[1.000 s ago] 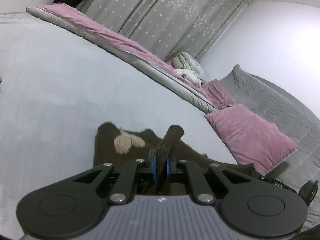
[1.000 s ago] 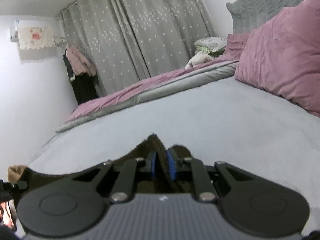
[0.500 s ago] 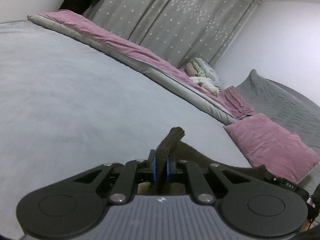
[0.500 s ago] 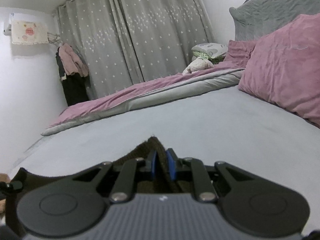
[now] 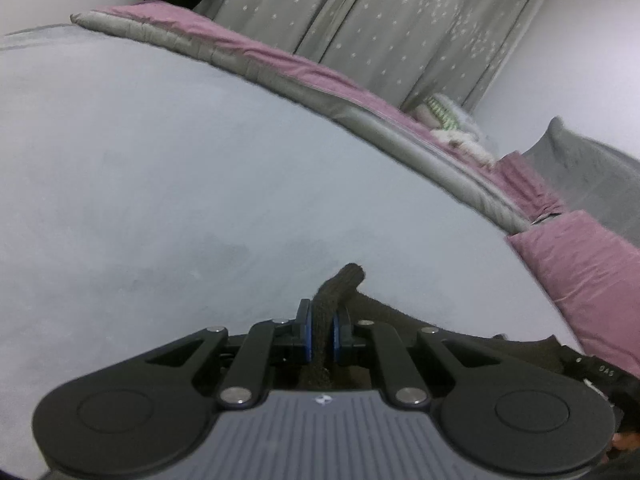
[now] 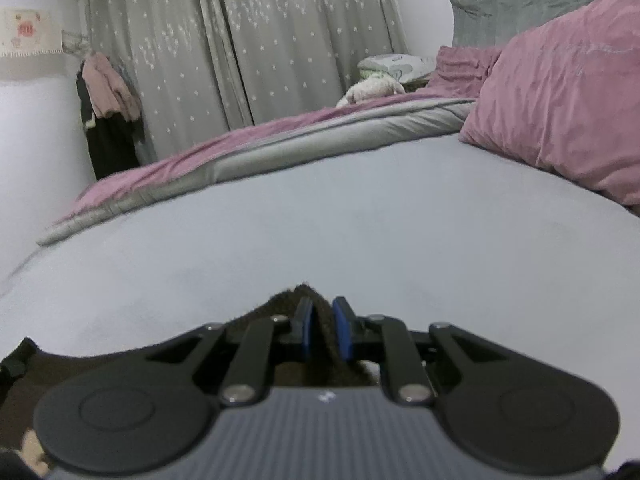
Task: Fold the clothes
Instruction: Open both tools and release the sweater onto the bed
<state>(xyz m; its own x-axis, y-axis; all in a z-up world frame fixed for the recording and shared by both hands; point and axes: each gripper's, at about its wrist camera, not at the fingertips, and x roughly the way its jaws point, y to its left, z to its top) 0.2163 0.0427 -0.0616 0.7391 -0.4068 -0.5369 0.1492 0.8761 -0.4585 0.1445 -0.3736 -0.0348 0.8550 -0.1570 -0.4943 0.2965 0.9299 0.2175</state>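
Clothes here come down to one dark brown knitted garment (image 5: 340,280), and each tool has a bite of it. The left tool (image 5: 320,334) is clamped on a thick rolled edge that sticks up past its blue pads (image 5: 304,332); the right tool (image 6: 322,328) is pinched on another bunched edge of the same garment (image 6: 296,300), its blue pads (image 6: 306,328) pressed to the knit. From the left tool the fabric stretches off to the right toward the other tool, and from the right tool it stretches off to the left, so it seems held out between the two, low over the grey bed (image 6: 360,220). Most of the garment lies hidden beneath the tool bodies.

Judging by this, the fold is under way rather than finished: both grips are made, the edge is carried over the bed, but no neat folded shape shows anywhere. What looks left is to lay the held edge down, let go, and smooth or fold again. Beyond lie a pink pillow (image 6: 560,100), a pink and grey quilt (image 5: 280,64) and starry curtains (image 6: 260,40).
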